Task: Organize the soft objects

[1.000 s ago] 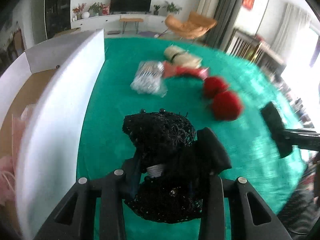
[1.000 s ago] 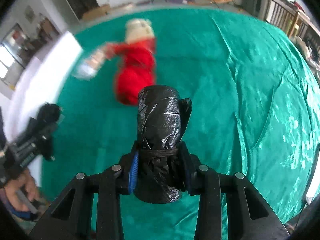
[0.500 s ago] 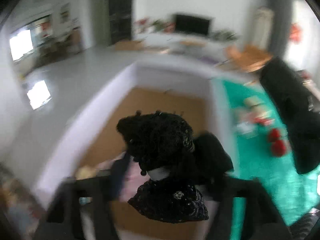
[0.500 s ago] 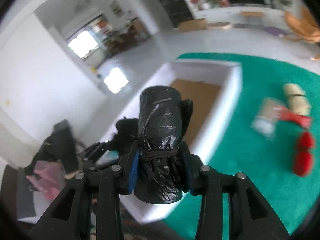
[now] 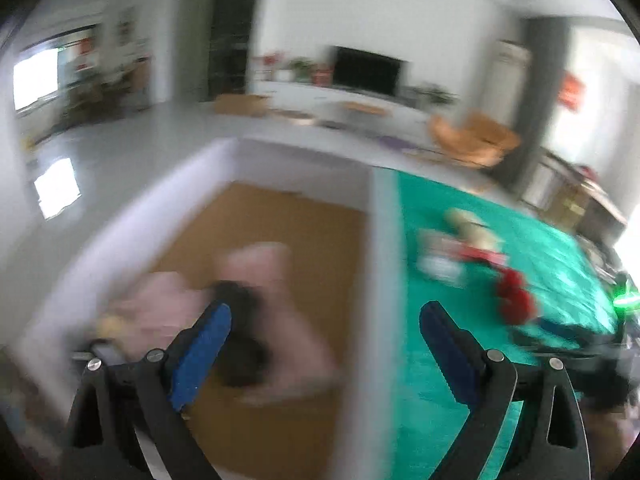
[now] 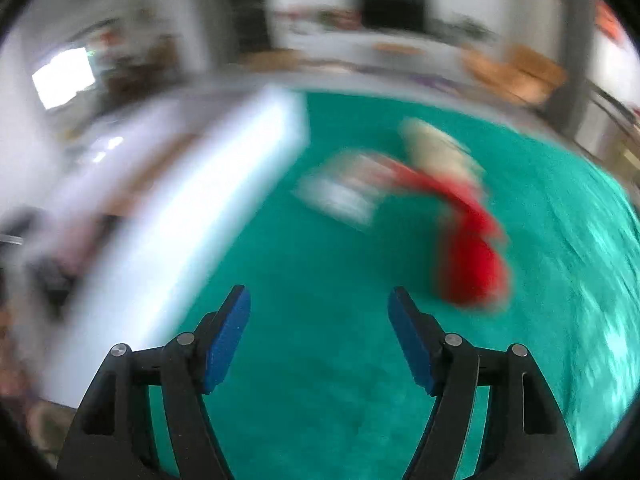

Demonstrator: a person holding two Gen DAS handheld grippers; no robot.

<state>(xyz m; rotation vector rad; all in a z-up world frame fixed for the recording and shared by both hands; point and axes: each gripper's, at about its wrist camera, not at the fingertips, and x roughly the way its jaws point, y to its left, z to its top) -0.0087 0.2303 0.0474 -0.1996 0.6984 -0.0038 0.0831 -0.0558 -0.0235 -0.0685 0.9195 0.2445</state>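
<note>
My left gripper (image 5: 324,340) is open and empty above a white-walled cardboard box (image 5: 380,280). A black lace item (image 5: 240,344) lies inside the box on pink soft things (image 5: 264,272). My right gripper (image 6: 318,336) is open and empty over the green cloth (image 6: 320,400), beside the box wall (image 6: 192,216). On the cloth lie red pompoms (image 6: 472,268), a clear packet (image 6: 340,196) and a beige roll (image 6: 436,144); they also show in the left wrist view, the pompoms (image 5: 516,300) nearest. Both views are blurred.
The green cloth (image 5: 500,360) covers the table right of the box. Behind are a TV unit (image 5: 366,70), an orange chair (image 5: 476,140) and a grey floor (image 5: 120,148).
Both grippers have opened. The left let go of the black lace item, which now lies in the box. The right no longer holds the black bag roll and has swung back over the cloth.
</note>
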